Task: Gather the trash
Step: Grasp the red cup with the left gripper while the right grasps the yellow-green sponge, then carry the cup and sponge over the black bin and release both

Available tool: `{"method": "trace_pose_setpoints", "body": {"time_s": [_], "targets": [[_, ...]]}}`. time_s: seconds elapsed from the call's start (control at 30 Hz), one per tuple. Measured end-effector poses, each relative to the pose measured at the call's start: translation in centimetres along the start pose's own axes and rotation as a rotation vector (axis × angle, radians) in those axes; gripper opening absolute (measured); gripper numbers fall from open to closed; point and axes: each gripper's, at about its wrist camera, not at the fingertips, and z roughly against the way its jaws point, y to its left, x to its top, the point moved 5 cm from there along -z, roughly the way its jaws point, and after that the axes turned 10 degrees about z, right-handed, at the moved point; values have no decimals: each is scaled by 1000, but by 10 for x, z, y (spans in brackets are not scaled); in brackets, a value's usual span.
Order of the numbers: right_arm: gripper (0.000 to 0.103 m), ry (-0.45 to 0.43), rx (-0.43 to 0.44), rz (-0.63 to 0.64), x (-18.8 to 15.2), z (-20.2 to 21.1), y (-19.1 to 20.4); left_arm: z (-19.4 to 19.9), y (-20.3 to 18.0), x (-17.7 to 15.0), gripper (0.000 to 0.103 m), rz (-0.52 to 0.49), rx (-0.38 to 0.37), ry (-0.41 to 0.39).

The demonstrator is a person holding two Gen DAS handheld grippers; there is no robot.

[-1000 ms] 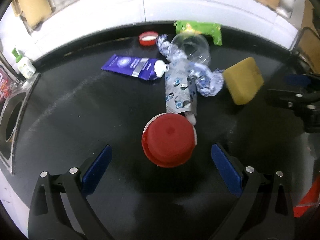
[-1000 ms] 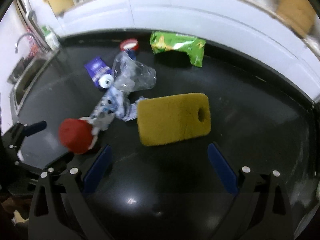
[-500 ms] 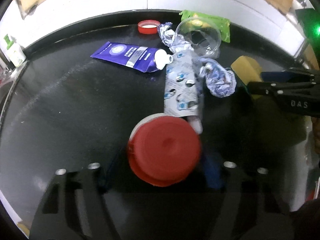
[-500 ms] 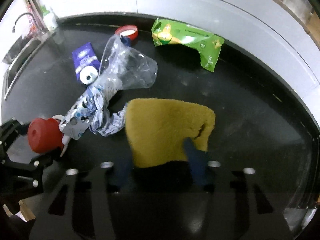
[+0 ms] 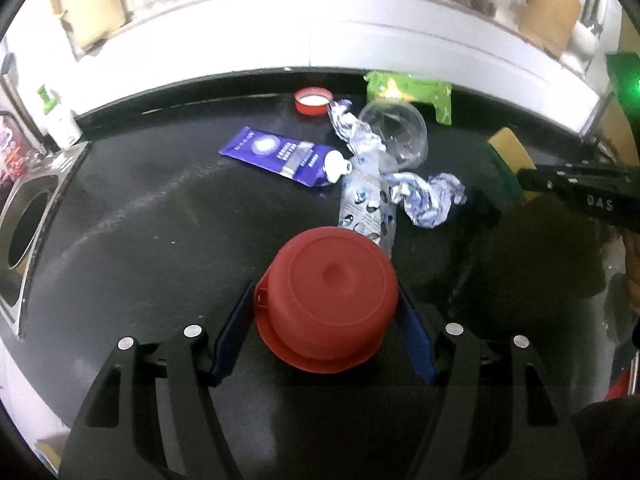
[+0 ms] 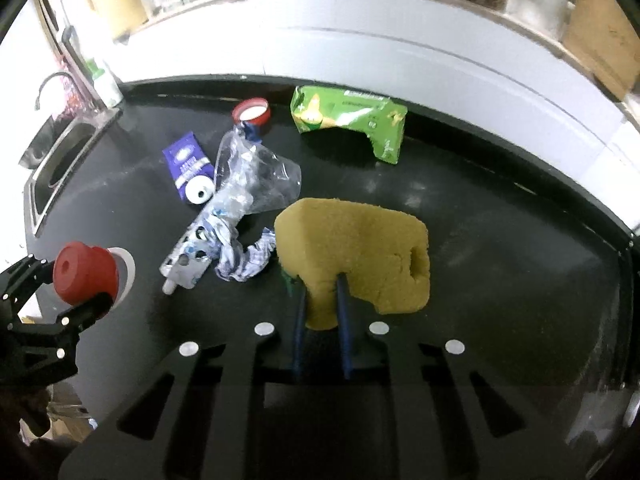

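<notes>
Left gripper [image 5: 326, 316] clamping red cap [image 5: 326, 304]; right gripper [image 6: 322, 308] jaws closing, pinching sponge [image 6: 356, 256] edge; both just above black counter [image 5: 140, 240]. Grasp step in hand; next: lifting clear of remaining wrappers [image 6: 236, 248]

The only lettering that reads clearly is "DAS", in pale capitals on the black body of the right tongs [image 5: 576, 196] where they reach in at the right edge of the left wrist view. The purple tube [image 5: 280, 156] lying on the black tabletop [image 5: 140, 220] carries a round white emblem and rows of white print, but the characters are too small and blurred to make out in either view. The green snack packet [image 6: 352, 120] near the back wall shows a yellow picture and some pale print, also unreadable. The silver blister strip [image 6: 192, 248] shows no legible text.
</notes>
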Motion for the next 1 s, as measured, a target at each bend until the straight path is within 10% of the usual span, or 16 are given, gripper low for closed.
{"method": "trace_pose_setpoints", "body": {"time_s": [1.0], "targets": [[14, -143, -1, 98, 11, 93, 73, 101, 60, -20, 66, 124, 103, -112]]}}
